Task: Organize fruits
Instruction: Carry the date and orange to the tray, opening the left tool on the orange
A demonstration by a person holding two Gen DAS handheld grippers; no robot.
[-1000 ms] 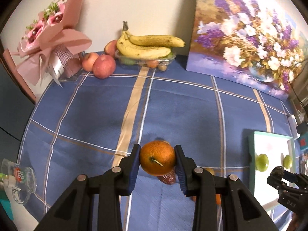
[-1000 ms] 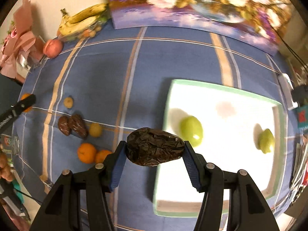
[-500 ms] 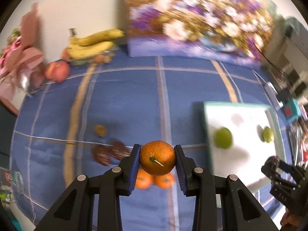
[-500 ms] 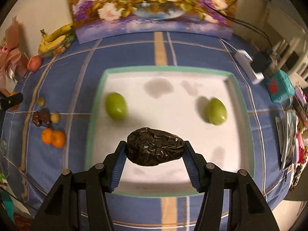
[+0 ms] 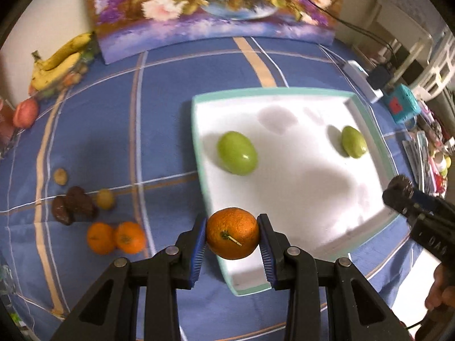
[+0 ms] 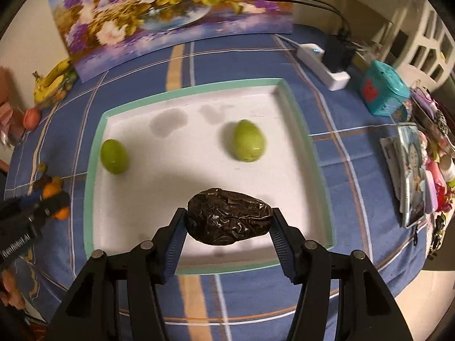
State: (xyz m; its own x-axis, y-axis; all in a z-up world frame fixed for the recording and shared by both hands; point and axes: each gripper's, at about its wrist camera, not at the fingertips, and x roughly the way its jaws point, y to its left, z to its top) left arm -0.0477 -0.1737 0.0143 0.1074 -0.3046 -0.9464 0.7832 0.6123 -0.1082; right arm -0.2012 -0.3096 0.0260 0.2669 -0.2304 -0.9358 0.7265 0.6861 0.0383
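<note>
My left gripper (image 5: 232,241) is shut on an orange (image 5: 232,233) and holds it above the near left corner of the white tray (image 5: 366,113). My right gripper (image 6: 229,224) is shut on a dark wrinkled date (image 6: 227,220) above the tray's near edge (image 6: 93,147); it also shows in the left wrist view (image 5: 398,191). Two green fruits (image 5: 237,157) (image 5: 353,142) lie in the tray. On the blue cloth at left lie two oranges (image 5: 115,237), dark dates (image 5: 74,204) and two small yellowish fruits (image 5: 105,199) (image 5: 60,175).
A flower painting (image 5: 213,8) leans at the back. Bananas (image 5: 59,59) on a plastic box and apples (image 5: 25,112) sit at the back left. A power strip (image 6: 321,62), a teal box (image 6: 384,91) and clutter (image 6: 418,167) lie right of the tray.
Both grippers have swung right and toward the tray with their fruits. The tray now lies below both grippers; the loose fruits have shifted to the left of view.
</note>
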